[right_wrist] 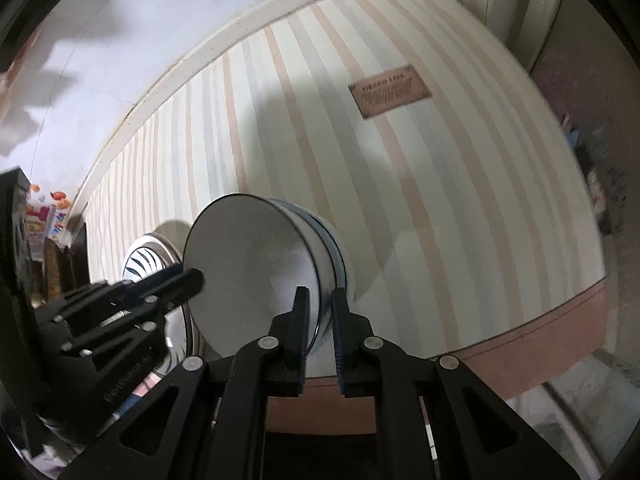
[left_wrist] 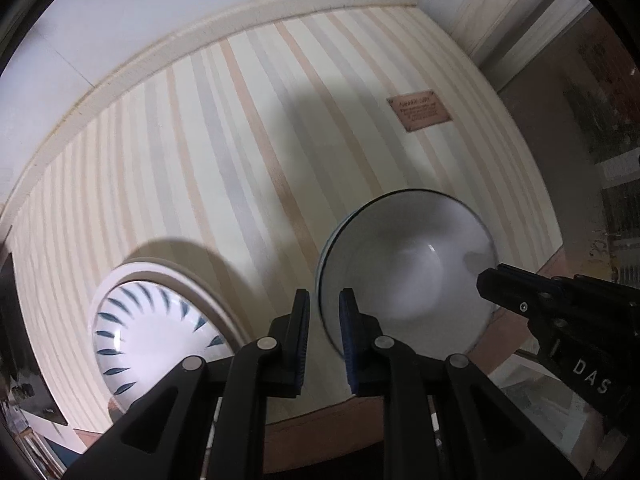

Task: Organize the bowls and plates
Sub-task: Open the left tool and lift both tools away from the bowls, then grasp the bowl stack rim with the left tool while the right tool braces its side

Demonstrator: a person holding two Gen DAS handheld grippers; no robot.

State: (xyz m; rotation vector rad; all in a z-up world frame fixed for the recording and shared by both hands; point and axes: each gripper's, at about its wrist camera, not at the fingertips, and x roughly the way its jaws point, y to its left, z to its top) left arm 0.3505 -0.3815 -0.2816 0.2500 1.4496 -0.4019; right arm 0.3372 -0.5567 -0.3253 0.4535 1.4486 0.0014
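I read the scene from left to right across the striped tablecloth.

1. Far left: a patterned bowl with dark blue leaf marks sits inside a pale plate. Both rest on the cloth near its front edge. In the right wrist view the same plate shows partly behind the left gripper.

2. Left gripper: its fingers stand a narrow gap apart, and the left rim of the white bowl sits in that gap. I read this gripper as clamped on the rim, although the pad contact itself is not clearly visible.

3. Centre: the white bowl is tipped on its side, with its opening facing left in the right wrist view. Its dark rim line is visible. I cannot tell whether its base touches the cloth.

4. Right gripper: its fingers close on the bowl's right wall. From the left wrist view, the right gripper reaches to the bowl's right edge.

5. Far right: a brown label lies flat on the cloth, well apart from the bowls.
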